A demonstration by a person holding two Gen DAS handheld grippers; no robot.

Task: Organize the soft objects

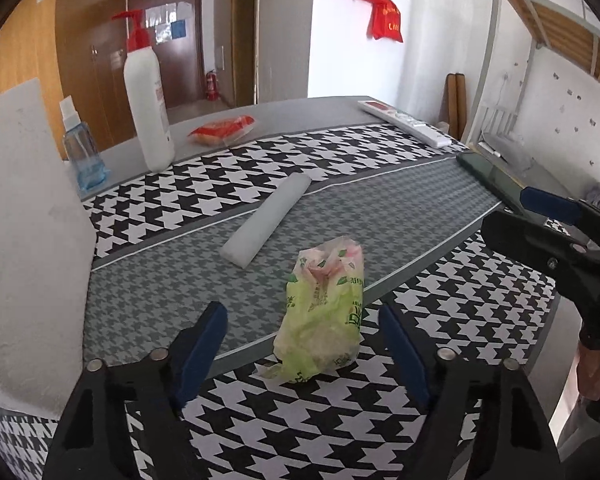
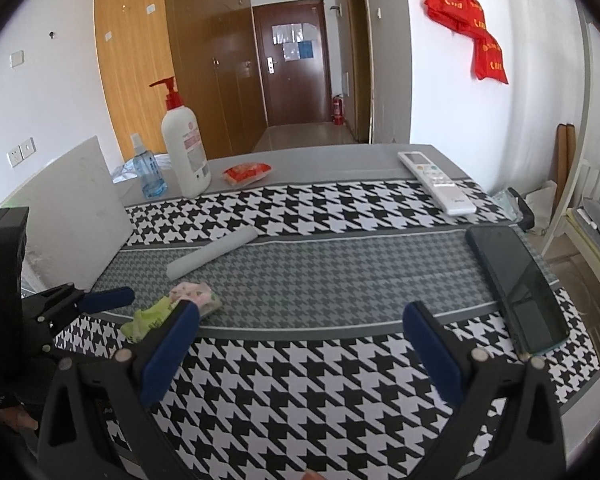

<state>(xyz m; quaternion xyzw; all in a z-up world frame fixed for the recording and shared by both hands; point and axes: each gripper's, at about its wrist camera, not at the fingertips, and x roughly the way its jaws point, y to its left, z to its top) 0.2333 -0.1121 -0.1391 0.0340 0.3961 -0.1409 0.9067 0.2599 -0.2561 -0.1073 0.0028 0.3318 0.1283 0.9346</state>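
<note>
- Bag (image 1: pixel 322 312), a crumpled green plastic one with pink showing at its far end, lies on the cloth (image 1: pixel 300 408), across the border between the grey houndstooth band and the near black-and-white band.
- Left gripper (image 1: pixel 303 354) points down at the bag; its blue pads (image 1: pixel 202 350) stand wide apart, one on each side of the bag's near end, and neither touches it.
- Right gripper (image 2: pixel 300 354) stands open over the near black-and-white band, with only cloth between its pads; nothing is held.
- In the right wrist view the bag (image 2: pixel 172 308) sits left of that gripper, partly hidden by its left finger.
- Foam roll (image 1: pixel 266 219), pale grey, lies just beyond the bag, slanting across the grey band onto the far patterned band, apart from the bag.
- White board (image 1: pixel 24 248) stands at the table's left edge, close to the left gripper's side.
- Pump bottle (image 1: pixel 148 108), white with a red pump, stands upright at the far left; a blue spray bottle (image 1: pixel 82 152) stands just left of it.
- Orange packet (image 1: pixel 222 130) lies on the plain grey strip right of the pump bottle.
- Remote (image 2: pixel 436 182) lies at the far right of the table.
- Phone (image 2: pixel 516 288), dark-screened, lies along the right edge, well apart from the bag.
- Red bags (image 2: pixel 466 20) hang on the wall behind.
</note>
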